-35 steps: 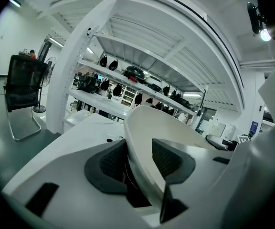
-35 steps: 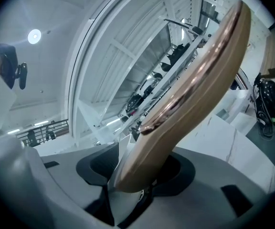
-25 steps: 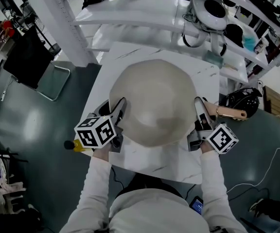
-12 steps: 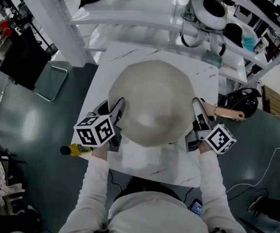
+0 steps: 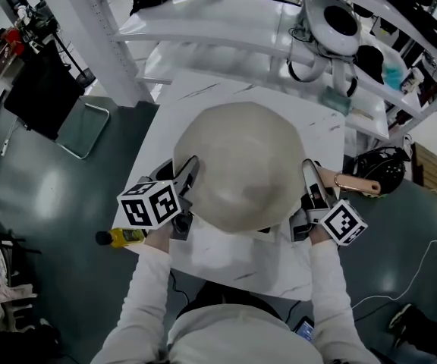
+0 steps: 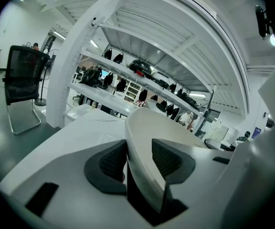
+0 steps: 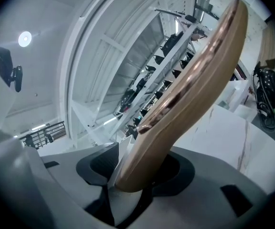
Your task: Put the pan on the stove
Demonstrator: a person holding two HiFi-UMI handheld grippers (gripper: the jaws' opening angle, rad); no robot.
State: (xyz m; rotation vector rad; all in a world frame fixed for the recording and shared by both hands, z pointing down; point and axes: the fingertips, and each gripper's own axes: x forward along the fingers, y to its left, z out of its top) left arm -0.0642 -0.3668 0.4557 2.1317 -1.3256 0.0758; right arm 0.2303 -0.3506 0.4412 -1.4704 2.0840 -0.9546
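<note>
Head view, from left to right. Beside the left edge of the desk (image 5: 226,260), near its front corner: a yellow bottle (image 5: 124,237). Next, the left gripper (image 5: 187,174), clamped on the left rim of the pan (image 5: 241,165). Big cream pan over the middle of the desk, between both grippers; not clear whether raised or resting. At the right rim, the right gripper (image 5: 309,184), closed on the root of the wooden handle (image 5: 359,183). Handle pointing out past the right edge of the desk.

Left gripper view: pan rim (image 6: 137,142) standing between the dark pads (image 6: 111,161), pressed from both sides.

Right gripper view: wooden handle (image 7: 190,89) held between the jaws, together with a thin piece of the white pan wall.
</note>
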